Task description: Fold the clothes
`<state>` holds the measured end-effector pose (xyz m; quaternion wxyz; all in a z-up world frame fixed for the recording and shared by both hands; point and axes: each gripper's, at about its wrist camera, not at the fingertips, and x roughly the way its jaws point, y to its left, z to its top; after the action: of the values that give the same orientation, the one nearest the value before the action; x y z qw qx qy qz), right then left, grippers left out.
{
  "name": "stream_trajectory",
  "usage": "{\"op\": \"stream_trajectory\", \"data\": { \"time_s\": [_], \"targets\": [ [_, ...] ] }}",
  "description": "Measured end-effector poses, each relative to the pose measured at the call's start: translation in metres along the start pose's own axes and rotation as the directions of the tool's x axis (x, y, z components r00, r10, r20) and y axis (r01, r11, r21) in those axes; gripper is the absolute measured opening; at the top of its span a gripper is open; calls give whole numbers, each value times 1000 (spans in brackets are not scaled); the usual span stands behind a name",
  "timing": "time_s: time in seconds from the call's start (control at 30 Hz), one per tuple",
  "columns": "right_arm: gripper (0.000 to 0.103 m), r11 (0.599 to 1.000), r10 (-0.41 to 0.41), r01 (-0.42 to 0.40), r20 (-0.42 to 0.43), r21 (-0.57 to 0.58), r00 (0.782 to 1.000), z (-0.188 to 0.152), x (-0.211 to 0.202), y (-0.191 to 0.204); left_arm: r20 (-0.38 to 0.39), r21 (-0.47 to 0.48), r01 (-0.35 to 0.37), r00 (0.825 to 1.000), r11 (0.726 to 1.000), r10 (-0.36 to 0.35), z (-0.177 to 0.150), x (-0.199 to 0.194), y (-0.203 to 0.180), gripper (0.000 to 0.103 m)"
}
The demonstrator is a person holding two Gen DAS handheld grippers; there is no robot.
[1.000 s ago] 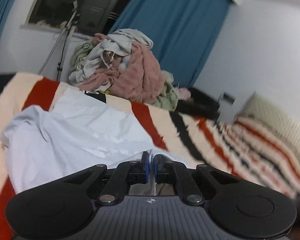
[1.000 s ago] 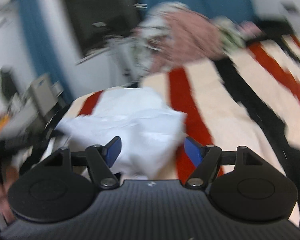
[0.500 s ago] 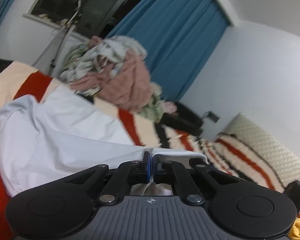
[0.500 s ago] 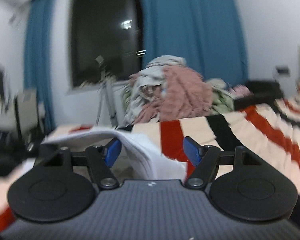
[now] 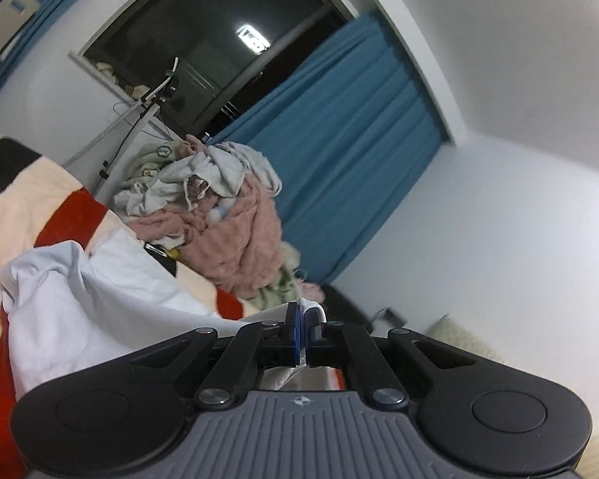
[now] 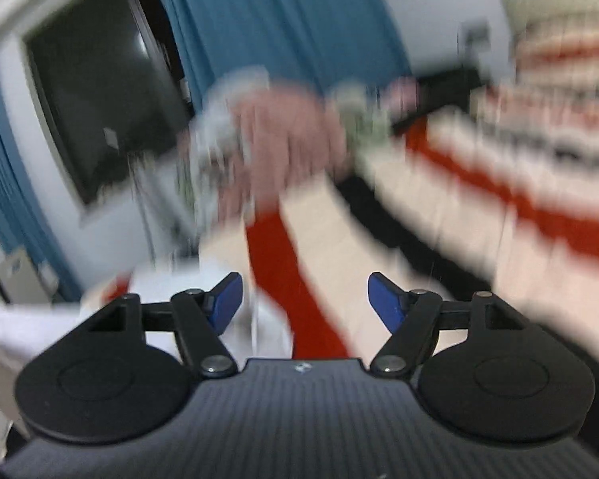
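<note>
White garment (image 5: 100, 303) pinched in left tool (image 5: 304, 329); right tool (image 6: 305, 299), blurred, seemingly spread empty.

The right gripper (image 6: 304, 299), black with blue pads on its fingertips (image 6: 383, 299), hangs with its jaws spread wide and nothing between them. Everything beyond it is smeared by motion blur. Under it lies a cream blanket with red and black stripes (image 6: 379, 239), and a crumpled white garment (image 6: 167, 279) rests on the blanket by the left finger. Farther back sits a heap of pink and white laundry (image 6: 267, 135). Behind that a blue curtain (image 6: 279, 20) hangs beside a dark window (image 6: 100, 92).
</note>
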<state>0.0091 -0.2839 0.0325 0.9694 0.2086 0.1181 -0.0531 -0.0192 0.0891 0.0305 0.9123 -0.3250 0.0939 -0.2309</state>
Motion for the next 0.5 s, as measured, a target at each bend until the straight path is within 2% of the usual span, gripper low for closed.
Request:
{"op": "stream_trajectory", "data": {
  "time_s": [0.07,0.13,0.17,0.23,0.27,0.37,0.43,0.5],
  "targets": [
    [72,999,-13,18,95,-47,995,10,-15,2,4,0,-6,1000,1000,6,2,-4,1,2],
    [72,996,6,3,102,-91,995,9,-15,6,-5,6,-20,1000,1000,20,1,-5,0,2],
    [72,993,38,-29,79,-115,996,4,-14,11,-10,10,-27,1000,1000,28,0,-5,0,2],
    [72,977,122,-122,-7,-174,992,-14,-10,28,-18,18,-51,999,999,51,0,-5,1,2],
    [72,962,168,-177,-61,-207,984,-23,-8,38,-22,25,-77,997,997,78,-1,-3,3,2],
    [66,881,272,-347,-256,-321,928,-55,1,73,-33,48,-155,987,987,157,-1,3,7,3],
    [63,841,264,-390,-344,-374,901,-73,4,88,-39,63,-206,977,976,209,-1,6,11,3],
    [63,818,231,-414,-431,-400,872,-83,13,94,-51,77,-256,964,964,260,0,13,15,3]
  ]
}}
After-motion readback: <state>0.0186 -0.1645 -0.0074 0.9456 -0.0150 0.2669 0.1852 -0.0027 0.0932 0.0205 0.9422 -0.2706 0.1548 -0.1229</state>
